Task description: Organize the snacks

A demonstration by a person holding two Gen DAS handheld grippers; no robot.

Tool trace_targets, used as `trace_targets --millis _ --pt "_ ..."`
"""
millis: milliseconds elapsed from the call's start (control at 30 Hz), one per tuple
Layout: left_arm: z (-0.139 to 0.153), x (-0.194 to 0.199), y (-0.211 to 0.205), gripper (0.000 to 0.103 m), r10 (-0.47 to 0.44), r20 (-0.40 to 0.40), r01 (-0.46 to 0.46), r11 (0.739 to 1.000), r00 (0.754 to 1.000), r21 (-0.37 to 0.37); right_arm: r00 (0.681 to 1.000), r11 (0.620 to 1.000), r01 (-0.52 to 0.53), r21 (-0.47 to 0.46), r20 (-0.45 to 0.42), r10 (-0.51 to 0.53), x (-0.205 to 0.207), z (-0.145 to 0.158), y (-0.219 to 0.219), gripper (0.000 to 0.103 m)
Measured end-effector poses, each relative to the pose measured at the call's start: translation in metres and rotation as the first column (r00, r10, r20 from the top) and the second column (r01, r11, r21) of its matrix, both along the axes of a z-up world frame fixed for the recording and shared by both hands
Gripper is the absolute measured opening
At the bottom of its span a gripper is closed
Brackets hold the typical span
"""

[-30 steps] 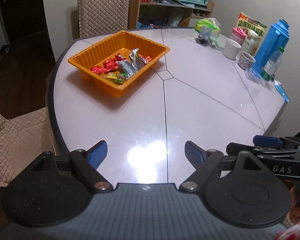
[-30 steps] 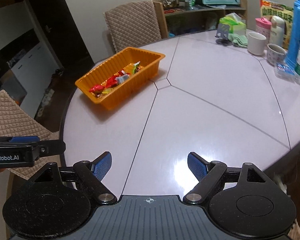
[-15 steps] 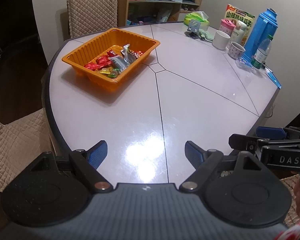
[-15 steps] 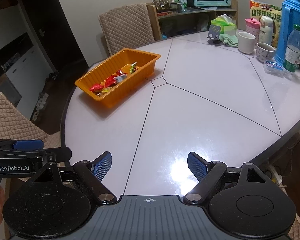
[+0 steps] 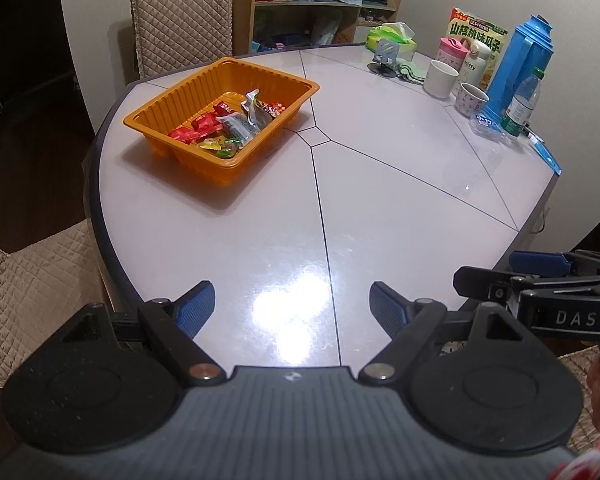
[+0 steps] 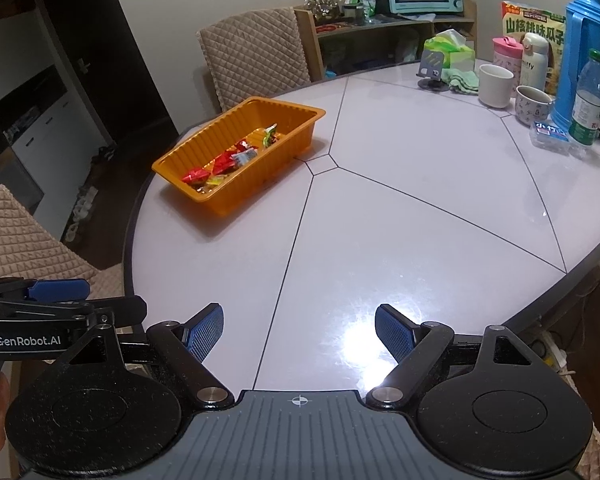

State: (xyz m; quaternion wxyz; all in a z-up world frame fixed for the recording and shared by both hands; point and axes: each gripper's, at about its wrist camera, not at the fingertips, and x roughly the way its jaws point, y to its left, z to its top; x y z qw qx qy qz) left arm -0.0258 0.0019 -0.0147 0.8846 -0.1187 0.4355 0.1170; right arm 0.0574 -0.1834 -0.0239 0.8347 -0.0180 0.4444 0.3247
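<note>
An orange plastic tray (image 5: pixel 168 98) (image 6: pixel 300 110) stands on the far left part of the round white table (image 5: pixel 380 200) (image 6: pixel 420 208). Several wrapped snacks (image 5: pixel 224 128) (image 6: pixel 228 160) in red, silver and green lie inside it. My left gripper (image 5: pixel 292 306) hovers open over the table's near edge, far short of the tray, nothing between its blue pads. My right gripper (image 6: pixel 299 334) is open and empty too, beside the left one. Each gripper shows at the edge of the other's view.
At the table's far right stand a blue thermos (image 6: pixel 584 52), a water bottle (image 6: pixel 588 100), two cups (image 6: pixel 496 84), a pink tumbler, a snack bag (image 5: pixel 476 36), a tissue pack (image 6: pixel 448 50) and a phone stand. Quilted chairs (image 5: pixel 180 20) (image 6: pixel 16 240) flank the table. A shelf with a toaster oven is behind.
Both views have pulled back and tilted up slightly, so the tray and table look farther away. Both grippers stay open and empty.
</note>
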Motion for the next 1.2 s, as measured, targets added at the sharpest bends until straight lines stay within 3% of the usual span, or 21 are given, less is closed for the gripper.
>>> trace_targets --millis 1200 --pt "0.0034 0.0004 0.0067 0.083 0.015 0.003 -0.015 1.0 1.0 -0.006 1.0 1.0 -0.023 0.005 -0.003 0.023 0.0019 -0.0014 0.0099 0.083"
